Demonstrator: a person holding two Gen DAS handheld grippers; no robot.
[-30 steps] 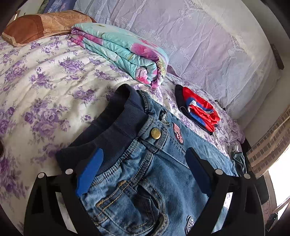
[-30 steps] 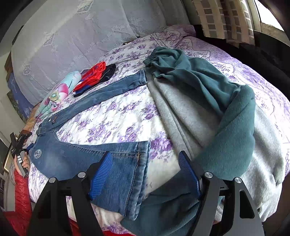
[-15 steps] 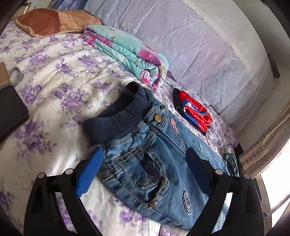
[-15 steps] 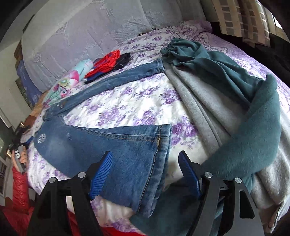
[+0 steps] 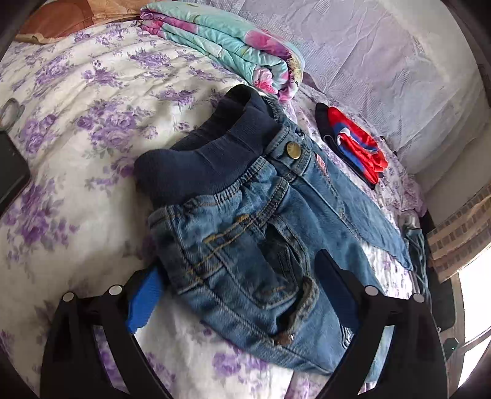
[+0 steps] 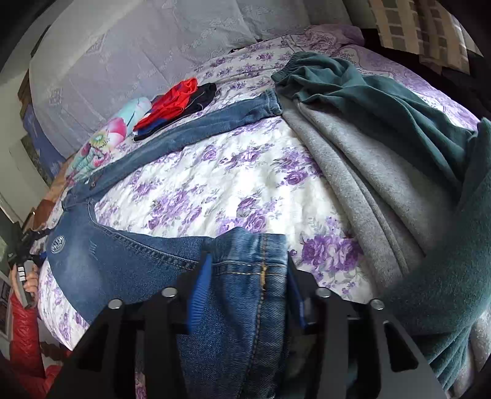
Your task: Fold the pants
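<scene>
Being pinched by the right gripper (image 6: 248, 287), whose jaws have just been closing, the jeans (image 6: 122, 261) hem is getting readied for folding over, while the left gripper (image 5: 236, 294) is being held wide open at the waistband (image 5: 196, 165), next needing a grip.

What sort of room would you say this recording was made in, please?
Most likely a bedroom: the jeans lie on a bed with a purple-flowered quilt, beside a folded floral blanket and a brown pillow.

Folded floral blanket (image 5: 233, 46), red-and-blue garment (image 5: 356, 147), teal pants (image 6: 383, 92) on grey fleece (image 6: 353, 159).
</scene>
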